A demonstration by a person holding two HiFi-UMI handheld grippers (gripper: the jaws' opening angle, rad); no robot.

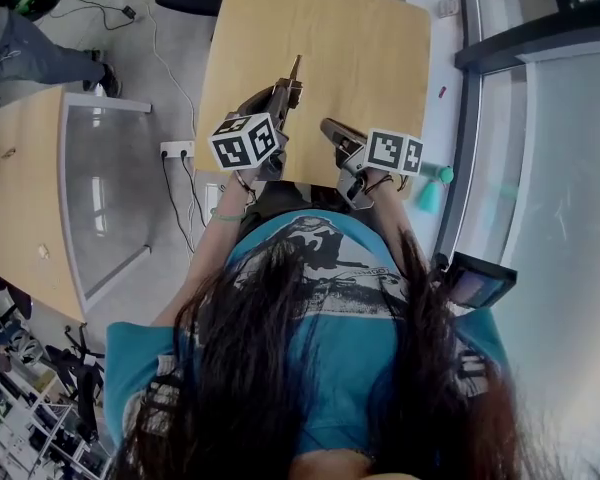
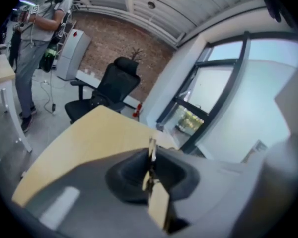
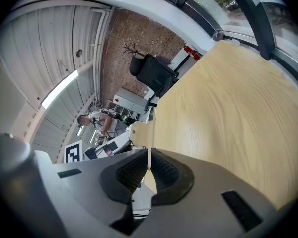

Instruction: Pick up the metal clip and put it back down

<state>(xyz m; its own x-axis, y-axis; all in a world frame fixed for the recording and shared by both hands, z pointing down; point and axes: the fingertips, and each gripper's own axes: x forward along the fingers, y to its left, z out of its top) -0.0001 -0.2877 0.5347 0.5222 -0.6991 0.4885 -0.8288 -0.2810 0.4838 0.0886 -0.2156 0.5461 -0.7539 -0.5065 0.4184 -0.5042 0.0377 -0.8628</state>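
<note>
In the head view my left gripper [image 1: 285, 90] hangs above the near part of the light wooden table [image 1: 360, 58], shut on the metal clip [image 1: 295, 68], which sticks out past its tips. In the left gripper view the thin clip [image 2: 152, 151] stands upright, pinched between the dark pads of the left gripper [image 2: 150, 175], with the table [image 2: 84, 143] below. To its right, my right gripper [image 1: 330, 128] stays near the table's front edge. Seen in its own view, the right gripper [image 3: 148, 167] has its jaws together with nothing between them, over the table [image 3: 228, 108].
A second wooden desk [image 1: 20, 198] with a glass panel stands to the left, with a power strip [image 1: 175, 150] and cables on the floor. A black office chair [image 2: 109, 90] stands beyond the table's far end. A person [image 2: 39, 38] stands at the far left. Windows [image 1: 570, 168] run along the right.
</note>
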